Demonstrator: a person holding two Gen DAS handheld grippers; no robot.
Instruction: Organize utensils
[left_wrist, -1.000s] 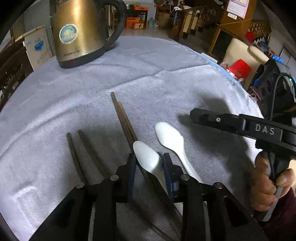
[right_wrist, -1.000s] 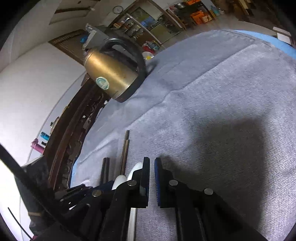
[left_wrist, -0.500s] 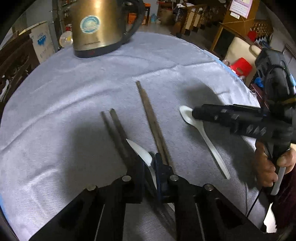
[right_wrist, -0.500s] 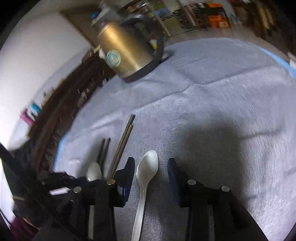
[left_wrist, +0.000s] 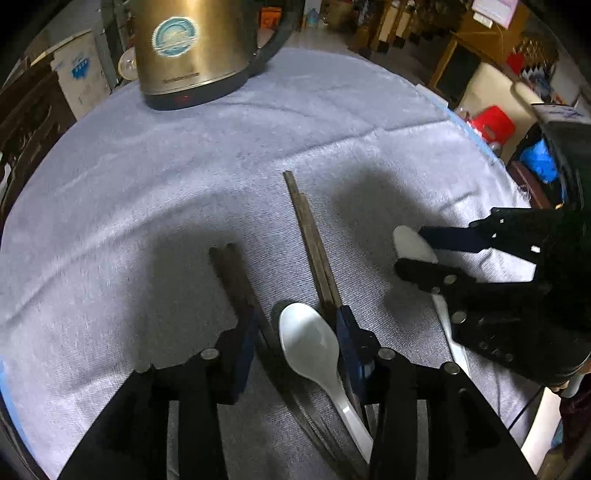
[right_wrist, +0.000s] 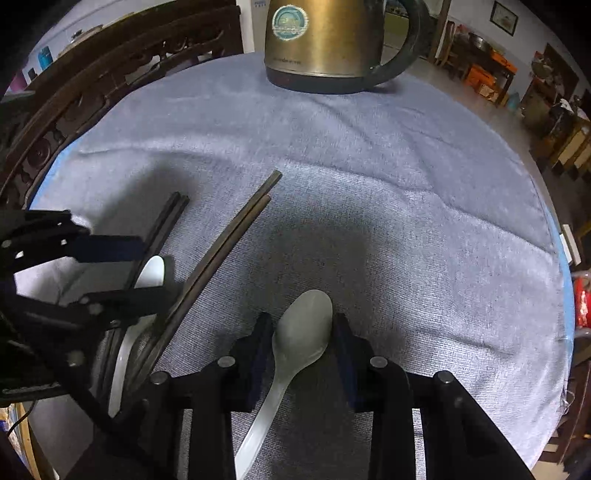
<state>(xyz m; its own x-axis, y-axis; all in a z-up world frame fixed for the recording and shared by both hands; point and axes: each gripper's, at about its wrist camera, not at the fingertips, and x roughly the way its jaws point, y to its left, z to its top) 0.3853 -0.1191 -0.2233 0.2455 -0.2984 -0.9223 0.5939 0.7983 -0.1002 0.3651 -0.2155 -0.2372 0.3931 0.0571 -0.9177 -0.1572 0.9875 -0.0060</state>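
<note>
Two white spoons and two pairs of dark chopsticks lie on the grey-blue cloth. My left gripper (left_wrist: 295, 332) is open, its fingers astride one white spoon (left_wrist: 310, 339), which lies between the left chopstick pair (left_wrist: 236, 280) and the brown chopstick pair (left_wrist: 310, 240). My right gripper (right_wrist: 301, 328) is open, its fingers astride the second white spoon (right_wrist: 303, 328). In the left wrist view the right gripper (left_wrist: 417, 251) stands over that second spoon (left_wrist: 412, 243). In the right wrist view the left gripper (right_wrist: 147, 269) covers the first spoon (right_wrist: 151, 271), beside both chopstick pairs (right_wrist: 229, 236).
A gold electric kettle (left_wrist: 192, 51) with a black handle stands at the far side of the round table (left_wrist: 110, 166); it also shows in the right wrist view (right_wrist: 325, 40). A carved wooden chair (right_wrist: 92, 74) stands at the left edge. Furniture and a red stool (left_wrist: 495, 122) lie beyond the right edge.
My left gripper was shut on the spoon and has opened, leaving it flat between the chopstick pairs. My right gripper has moved forward so its open fingers flank the second spoon's bowl.
</note>
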